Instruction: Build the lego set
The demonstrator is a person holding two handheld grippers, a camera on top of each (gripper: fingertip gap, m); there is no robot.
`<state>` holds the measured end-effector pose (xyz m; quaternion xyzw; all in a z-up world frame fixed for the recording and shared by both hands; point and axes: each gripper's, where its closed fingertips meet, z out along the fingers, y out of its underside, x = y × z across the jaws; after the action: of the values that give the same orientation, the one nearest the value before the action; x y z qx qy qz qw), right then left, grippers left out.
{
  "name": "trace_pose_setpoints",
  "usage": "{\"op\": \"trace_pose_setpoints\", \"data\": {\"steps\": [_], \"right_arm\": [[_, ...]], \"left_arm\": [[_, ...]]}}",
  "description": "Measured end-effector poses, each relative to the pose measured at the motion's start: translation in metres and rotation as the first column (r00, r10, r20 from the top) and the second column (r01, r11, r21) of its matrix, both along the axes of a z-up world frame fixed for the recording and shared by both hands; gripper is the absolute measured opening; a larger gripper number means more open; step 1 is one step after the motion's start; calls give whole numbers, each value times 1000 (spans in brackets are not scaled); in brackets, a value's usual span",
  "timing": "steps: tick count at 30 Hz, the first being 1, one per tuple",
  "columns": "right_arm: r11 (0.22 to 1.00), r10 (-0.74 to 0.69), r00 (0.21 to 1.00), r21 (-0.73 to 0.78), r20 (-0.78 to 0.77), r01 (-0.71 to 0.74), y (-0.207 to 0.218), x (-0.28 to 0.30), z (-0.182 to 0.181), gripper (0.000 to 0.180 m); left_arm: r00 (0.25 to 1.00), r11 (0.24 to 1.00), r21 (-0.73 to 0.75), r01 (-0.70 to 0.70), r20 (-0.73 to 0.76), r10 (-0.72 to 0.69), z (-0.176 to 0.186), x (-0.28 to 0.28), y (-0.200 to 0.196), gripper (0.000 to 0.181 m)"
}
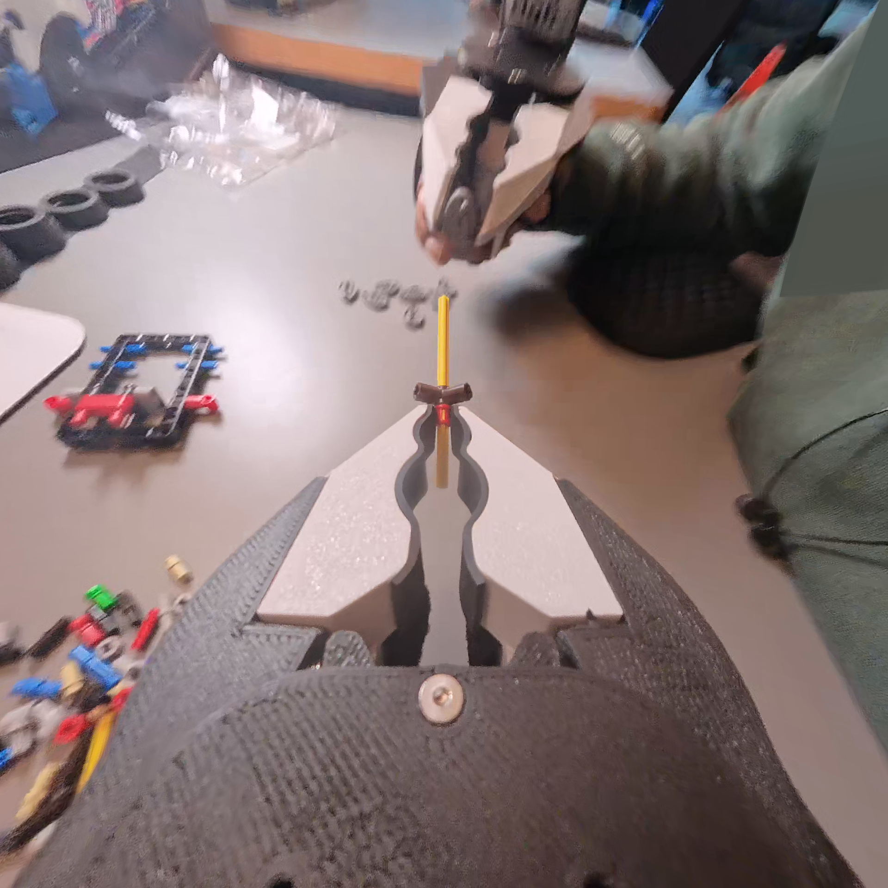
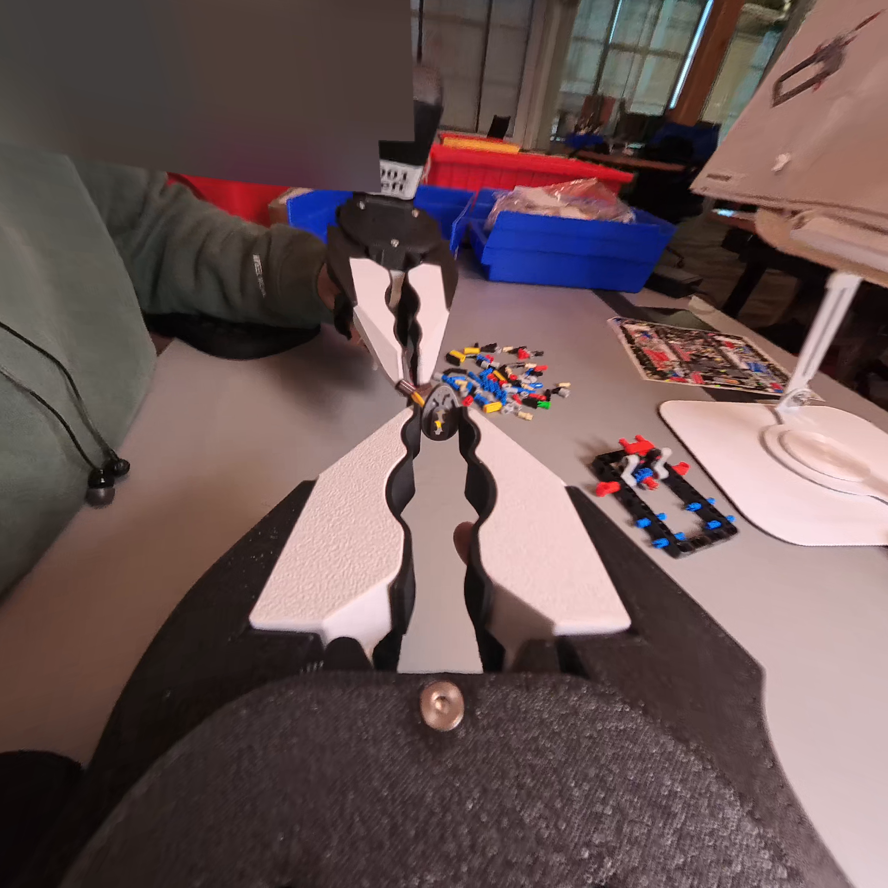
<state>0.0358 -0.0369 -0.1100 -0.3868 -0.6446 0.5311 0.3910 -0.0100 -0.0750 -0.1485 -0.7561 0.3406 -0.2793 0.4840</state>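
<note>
My left gripper [image 1: 443, 412] is shut on a yellow axle [image 1: 443, 336] that carries a red bush and a brown cross connector [image 1: 442, 392] just past the fingertips. The axle points forward above the table. My right gripper [image 2: 438, 411] is shut on a dark grey round disc piece [image 2: 439, 415]. In the right wrist view the left gripper [image 2: 411, 382] comes in from above, and the axle's yellow tip [image 2: 417, 398] nearly touches the disc. In the left wrist view the right gripper [image 1: 456, 235] is blurred and sits beyond the axle end.
A black frame with blue pins and red parts [image 2: 663, 499] lies on the table [image 1: 288, 432]. There is a pile of loose pieces [image 2: 504, 379], several tyres [image 1: 72, 206], small grey parts [image 1: 384, 300], plastic bags [image 1: 240, 120], a white booklet stand [image 2: 793, 471], a printed sheet [image 2: 696, 355] and blue bins [image 2: 567, 245].
</note>
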Motion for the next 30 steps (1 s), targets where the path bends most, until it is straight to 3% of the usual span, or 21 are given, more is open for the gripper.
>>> {"op": "trace_pose_setpoints", "data": {"steps": [2,7,12,30], "right_arm": [[996,-14,1000,88,19,13,3,2,-4,14],[999,-1,1000,46,19,0,-1,0,-3,14],[994,15,997,108,82,-23,-9,-2,-19,14],[994,103,992,-33,72,-101,-24,0,-13,14]], "left_arm": [[991,1000,17,21,132,-23,22,1,-4,4],[999,999,33,20,50,-21,15,2,-3,4],[1000,1000,9,12,19,-12,4,0,0,4],[993,995,3,96,76,-96,4,20,-11,4]]}}
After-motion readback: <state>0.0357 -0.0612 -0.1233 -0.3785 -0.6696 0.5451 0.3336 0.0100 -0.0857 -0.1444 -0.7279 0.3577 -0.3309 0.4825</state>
